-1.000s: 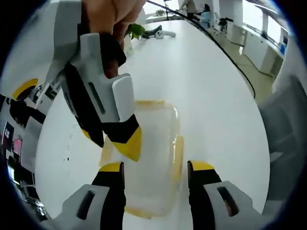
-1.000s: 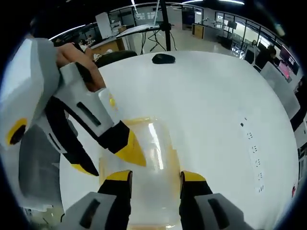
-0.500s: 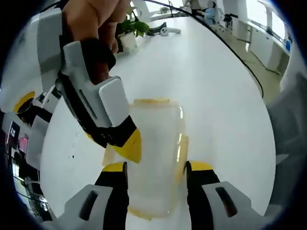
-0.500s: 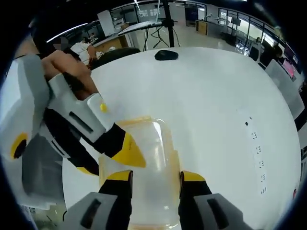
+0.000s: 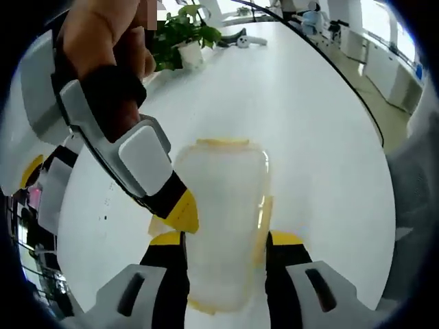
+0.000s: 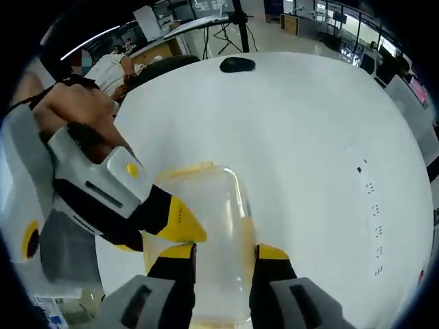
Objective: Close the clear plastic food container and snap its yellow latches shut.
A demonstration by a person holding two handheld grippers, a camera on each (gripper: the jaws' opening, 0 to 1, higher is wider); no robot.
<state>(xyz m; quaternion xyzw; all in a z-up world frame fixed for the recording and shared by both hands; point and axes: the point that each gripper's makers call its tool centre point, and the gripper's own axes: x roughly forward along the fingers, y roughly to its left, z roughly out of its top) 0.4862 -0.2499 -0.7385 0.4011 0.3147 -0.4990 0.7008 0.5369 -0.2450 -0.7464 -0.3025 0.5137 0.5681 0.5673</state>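
A clear plastic container (image 5: 223,205) with its lid on lies on the white table (image 5: 309,116). Yellow latches show at its far end (image 5: 223,143) and right side (image 5: 261,219). My left gripper (image 5: 225,240) hovers over its near part, jaws open and straddling its width. The right gripper's yellow fingertip (image 5: 180,210) rests at the container's left edge. In the right gripper view the container (image 6: 209,212) lies lengthwise under my right gripper (image 6: 226,252), which is open. The left gripper's yellow fingertip (image 6: 180,223) sits at its left rim, and a yellow latch (image 6: 185,169) lies at the far end.
A potted plant (image 5: 180,34), a small white object (image 5: 241,41) and a black cable (image 5: 343,75) are at the table's far side. A black mouse (image 6: 237,64) lies far across the table, with a tripod stand (image 6: 236,20) behind it.
Both views have shifted so the container sits more squarely between each pair of jaws. The right gripper's jaws stand slightly closer together. The container itself has stayed put.
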